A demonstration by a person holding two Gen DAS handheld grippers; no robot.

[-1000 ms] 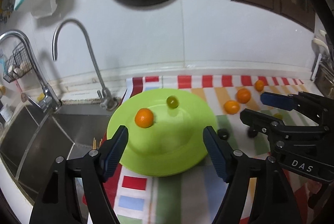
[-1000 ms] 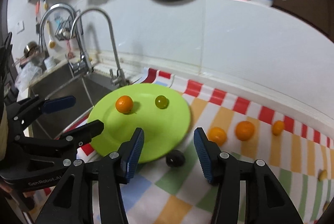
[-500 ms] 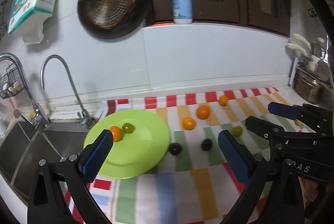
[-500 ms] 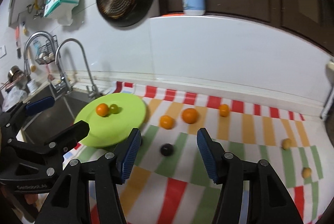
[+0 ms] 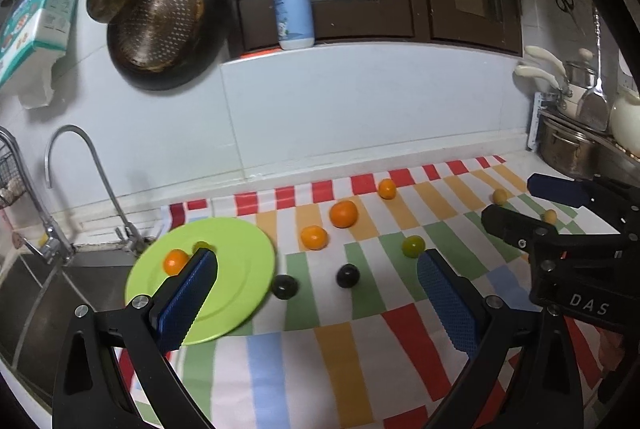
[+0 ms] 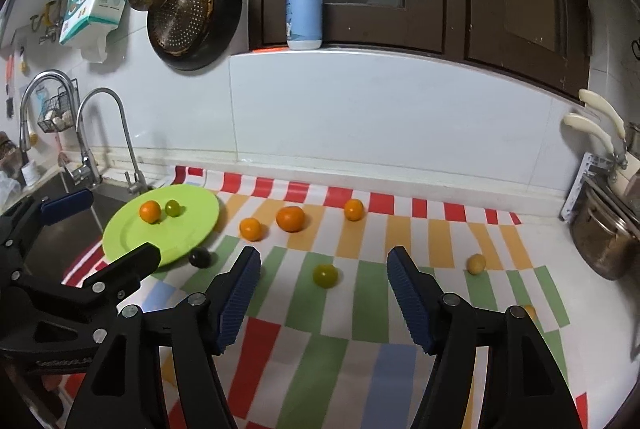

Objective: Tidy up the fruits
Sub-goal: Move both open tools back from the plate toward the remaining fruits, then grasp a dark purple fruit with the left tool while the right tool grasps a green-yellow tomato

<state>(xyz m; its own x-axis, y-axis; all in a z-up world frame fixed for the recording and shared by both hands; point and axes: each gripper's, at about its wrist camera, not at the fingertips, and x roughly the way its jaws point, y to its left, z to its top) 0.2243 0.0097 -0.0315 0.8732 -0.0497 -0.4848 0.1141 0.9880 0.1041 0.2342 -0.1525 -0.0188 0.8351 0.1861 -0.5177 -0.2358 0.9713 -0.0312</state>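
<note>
Both grippers were wide open, nothing held: left gripper (image 5: 316, 293), right gripper (image 6: 322, 293). Fruit was small, round, smooth-skinned, prob light and prone to roll. Green tomato (image 6: 325, 275) sat on the striped cloth (image 6: 360, 357) just ahead of the right one; pinch across its widest part, soft squeeze. Orange (image 6: 150, 211) plus a green fruit (image 6: 173, 208) lay on the glossy green plate (image 6: 132, 233); rest scattered on the cloth.

Each claw, left claw (image 5: 316, 299) and right claw (image 6: 322, 295), is matte black plastic with silver screws, ribbed blue pads (image 6: 408, 299), and white lettering.
</note>
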